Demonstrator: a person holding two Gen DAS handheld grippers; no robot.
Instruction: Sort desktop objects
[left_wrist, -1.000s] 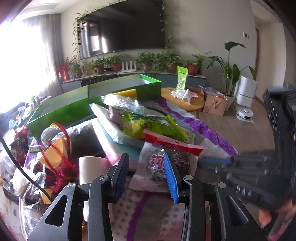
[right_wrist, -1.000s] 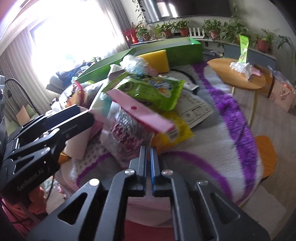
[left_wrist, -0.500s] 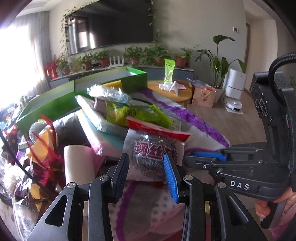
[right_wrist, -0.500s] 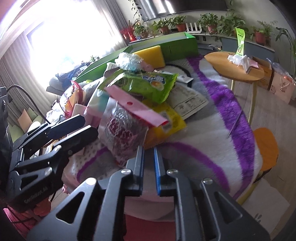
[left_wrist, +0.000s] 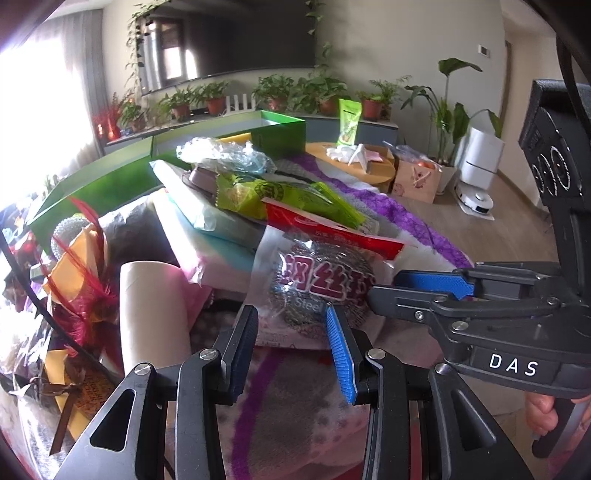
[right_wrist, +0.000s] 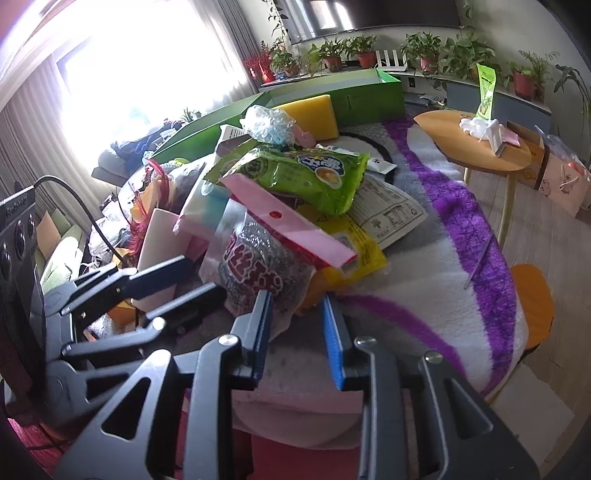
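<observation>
The sorting had hardly begun, I think: the long green cardboard box at the back of the desk looked almost bare, with only a yellow sponge block by it, and a big heap was left to sort

The desk wore a soft white and purple fleece blanket. On it lay the heap: a flat pale blue and white plastic pack, a bright green snack bag, a yellow crinkly packet, a cardboard tube, a bunch of red feathers with gold paper and a crumpled clear plastic bag

At the front of the heap sat the clear bag of steel wool with a red top strip. The left tool was spread wide, right at the bag's near edge but not gripping it. The right tool was spread too, with a loose corner of the same bag between its fingers, not squeezed. Picking up this bag looked like the next job

Around the desk was a sunny living room with a big dark wall TV, a row of potted plants, a round wooden side table and a white robot vacuum dock
</observation>
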